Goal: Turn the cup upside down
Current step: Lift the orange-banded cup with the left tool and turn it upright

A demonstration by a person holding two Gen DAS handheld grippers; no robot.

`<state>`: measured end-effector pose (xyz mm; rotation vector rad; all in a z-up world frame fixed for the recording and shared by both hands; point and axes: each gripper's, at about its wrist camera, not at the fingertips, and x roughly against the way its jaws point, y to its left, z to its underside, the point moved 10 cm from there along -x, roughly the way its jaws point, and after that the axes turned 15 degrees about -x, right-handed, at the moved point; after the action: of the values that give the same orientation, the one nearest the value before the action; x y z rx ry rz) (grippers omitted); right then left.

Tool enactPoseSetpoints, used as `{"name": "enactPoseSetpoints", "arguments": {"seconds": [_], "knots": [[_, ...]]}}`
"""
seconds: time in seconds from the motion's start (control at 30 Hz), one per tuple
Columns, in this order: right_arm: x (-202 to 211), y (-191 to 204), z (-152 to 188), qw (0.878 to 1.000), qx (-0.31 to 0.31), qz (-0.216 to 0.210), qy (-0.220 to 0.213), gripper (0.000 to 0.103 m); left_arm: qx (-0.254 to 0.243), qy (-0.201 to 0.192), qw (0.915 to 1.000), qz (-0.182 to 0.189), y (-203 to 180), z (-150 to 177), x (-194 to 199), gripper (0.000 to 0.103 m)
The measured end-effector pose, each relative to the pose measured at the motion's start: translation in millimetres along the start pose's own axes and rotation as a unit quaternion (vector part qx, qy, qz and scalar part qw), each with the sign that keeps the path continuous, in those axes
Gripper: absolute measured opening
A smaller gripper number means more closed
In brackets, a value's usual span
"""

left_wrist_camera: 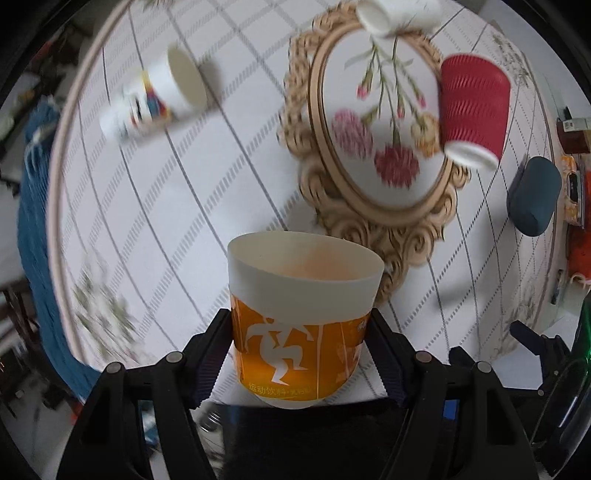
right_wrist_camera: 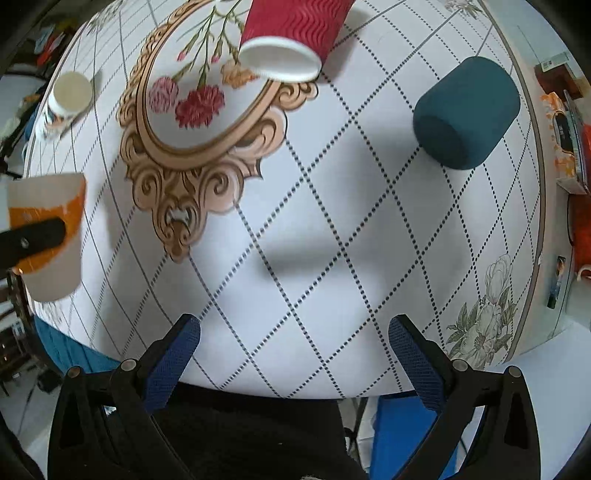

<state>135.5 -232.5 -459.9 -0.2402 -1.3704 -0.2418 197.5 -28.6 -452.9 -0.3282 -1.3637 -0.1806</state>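
My left gripper [left_wrist_camera: 301, 343] is shut on an orange and white paper cup [left_wrist_camera: 299, 314] and holds it above the table, its open mouth pointing away from me. The same cup [right_wrist_camera: 48, 236] shows at the left edge of the right wrist view, with a left finger [right_wrist_camera: 33, 236] across its side. My right gripper [right_wrist_camera: 293, 347] is open and empty above the near part of the table.
A red ribbed cup [left_wrist_camera: 474, 110] [right_wrist_camera: 291, 37], a white printed cup [left_wrist_camera: 159, 99] [right_wrist_camera: 68, 99] and a dark teal cup [left_wrist_camera: 533, 201] [right_wrist_camera: 467, 112] sit on the round white table [right_wrist_camera: 314, 240]. Another white cup [left_wrist_camera: 399, 14] is at the far edge. Clutter lies past the right rim.
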Motion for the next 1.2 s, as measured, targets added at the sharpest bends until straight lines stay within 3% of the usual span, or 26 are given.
{"name": "enactPoseSetpoints", "arguments": {"seconds": [0.4, 0.73, 1.07, 1.1, 1.17, 1.2], "knots": [[-30, -37, 20, 0.999, 0.018, 0.025, 0.018, 0.103, 0.069, 0.047, 0.9913, 0.102, -68, 8, -56, 0.07], [-29, -73, 12, 0.999, -0.017, 0.032, 0.023, 0.103, 0.038, 0.04, 0.9944, 0.091, -98, -9, -74, 0.07], [-29, -74, 8, 0.999, -0.021, 0.035, 0.024, 0.103, 0.018, 0.033, 0.9965, 0.075, -105, -7, -79, 0.071], [-34, -75, 9, 0.999, -0.022, 0.035, 0.023, 0.103, 0.014, 0.033, 0.9968, 0.072, -104, -8, -78, 0.073], [-36, -73, 12, 0.999, -0.022, 0.035, 0.022, 0.103, 0.009, 0.031, 0.9974, 0.064, -105, -9, -79, 0.085], [-38, -67, 10, 0.999, -0.022, 0.036, 0.022, 0.103, 0.006, 0.029, 0.9976, 0.063, -102, -10, -76, 0.086]]}}
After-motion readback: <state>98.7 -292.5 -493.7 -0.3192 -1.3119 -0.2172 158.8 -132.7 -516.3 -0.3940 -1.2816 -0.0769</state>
